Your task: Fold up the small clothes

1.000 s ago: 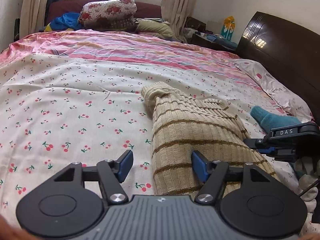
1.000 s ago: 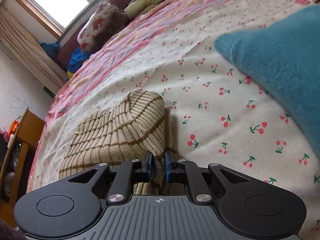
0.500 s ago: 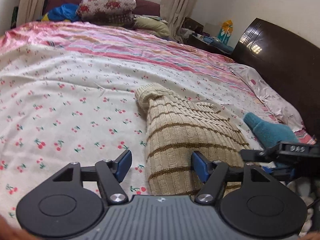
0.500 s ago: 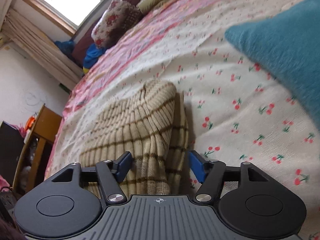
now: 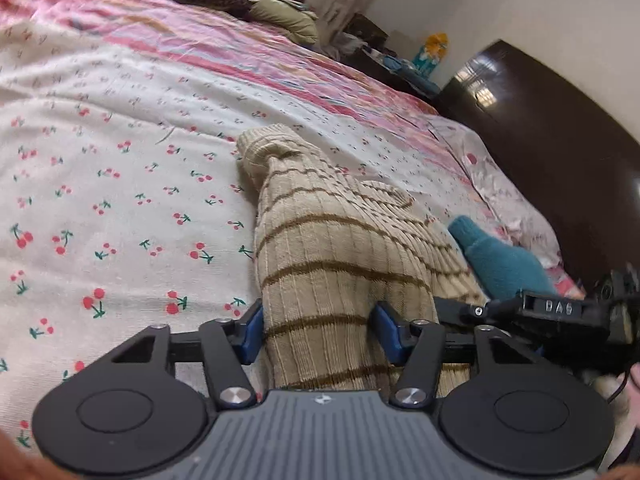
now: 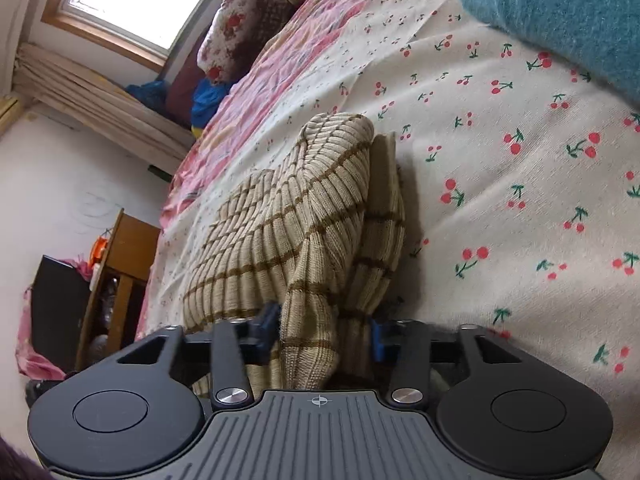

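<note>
A beige ribbed sweater with brown stripes [image 5: 332, 248] lies folded lengthwise on the cherry-print bed sheet [image 5: 120, 208]. My left gripper [image 5: 320, 332] straddles its near end. Its jaws are closing, and the knit fills the gap between the blue pads. In the right wrist view the sweater [image 6: 288, 208] rises in a bunched fold between the closing jaws of my right gripper [image 6: 324, 328], at the other near corner. The right gripper [image 5: 444, 312] also shows at the right of the left wrist view, low against the sweater's edge.
A teal knit garment [image 5: 504, 264] [image 6: 568, 12] lies on the sheet just right of the sweater. A dark headboard [image 5: 560, 152] bounds the right side. Pillows [image 6: 240, 28] sit at the far end under the window. A wooden cabinet [image 6: 124, 248] stands beside the bed.
The right jaws went from shut on the sweater's edge to wide, then narrowed around a thicker fold. The left jaws narrowed onto the near end. Both views tipped closer to the fabric.
</note>
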`<state>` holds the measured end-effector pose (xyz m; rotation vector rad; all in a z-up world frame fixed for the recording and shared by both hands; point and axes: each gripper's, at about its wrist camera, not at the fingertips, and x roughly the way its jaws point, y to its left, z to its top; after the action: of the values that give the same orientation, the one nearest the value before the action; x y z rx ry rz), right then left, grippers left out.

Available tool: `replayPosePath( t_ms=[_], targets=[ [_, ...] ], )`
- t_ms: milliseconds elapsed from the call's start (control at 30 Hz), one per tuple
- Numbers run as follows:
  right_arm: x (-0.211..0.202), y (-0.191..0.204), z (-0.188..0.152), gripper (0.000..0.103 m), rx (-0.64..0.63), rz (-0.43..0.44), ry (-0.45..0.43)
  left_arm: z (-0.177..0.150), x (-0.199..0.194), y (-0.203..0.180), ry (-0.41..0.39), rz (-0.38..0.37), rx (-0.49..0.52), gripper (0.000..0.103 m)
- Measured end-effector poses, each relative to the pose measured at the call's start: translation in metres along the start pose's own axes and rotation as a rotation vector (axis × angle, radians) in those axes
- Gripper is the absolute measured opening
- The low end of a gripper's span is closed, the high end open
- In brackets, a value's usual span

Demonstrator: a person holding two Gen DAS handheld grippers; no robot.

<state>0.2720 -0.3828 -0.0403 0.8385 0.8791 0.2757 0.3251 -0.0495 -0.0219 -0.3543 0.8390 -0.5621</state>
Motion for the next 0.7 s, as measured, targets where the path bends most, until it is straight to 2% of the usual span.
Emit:
replayPosePath(
  t_ms=[100, 200, 333, 400, 433, 500, 567, 600, 700],
  targets=[
    [-0.011, 0.005, -0.003, 0.030, -0.013, 0.013, -0.002, -0.001, -0.014, -0.003, 0.005, -0.021, -0.006, 0.046],
    [-0.027, 0.014, -0.009, 0.029, -0.034, 0.029, 0.011, -0.009, -0.039, -0.008, 0.006, -0.056, -0.011, 0.044],
    [-0.057, 0.020, -0.034, 0.028, -0.069, 0.043, 0.054, -0.045, -0.075, -0.015, 0.056, -0.074, 0.007, 0.044],
    [-0.070, 0.014, -0.053, 0.028, -0.059, 0.041, 0.088, -0.066, -0.082, -0.017, 0.110, -0.050, 0.016, 0.044],
    [-0.074, 0.010, -0.063, 0.028, -0.058, 0.024, 0.103, -0.076, -0.082, -0.018, 0.137, -0.014, 0.032, 0.044],
    [-0.078, 0.002, -0.081, 0.031, -0.094, -0.060, 0.126, -0.091, -0.081, -0.021, 0.156, 0.043, 0.081, 0.045],
    [-0.081, -0.005, -0.088, 0.032, -0.062, -0.079, 0.110, -0.091, -0.084, -0.024, 0.146, 0.053, 0.072, 0.045],
    [-0.086, -0.007, -0.087, 0.036, -0.027, -0.074, 0.096, -0.087, -0.088, -0.026, 0.125, 0.057, 0.073, 0.045],
    [-0.105, 0.003, -0.080, 0.037, -0.053, -0.096, 0.018, -0.075, -0.102, -0.035, 0.038, 0.090, 0.103, 0.046]
  ],
)
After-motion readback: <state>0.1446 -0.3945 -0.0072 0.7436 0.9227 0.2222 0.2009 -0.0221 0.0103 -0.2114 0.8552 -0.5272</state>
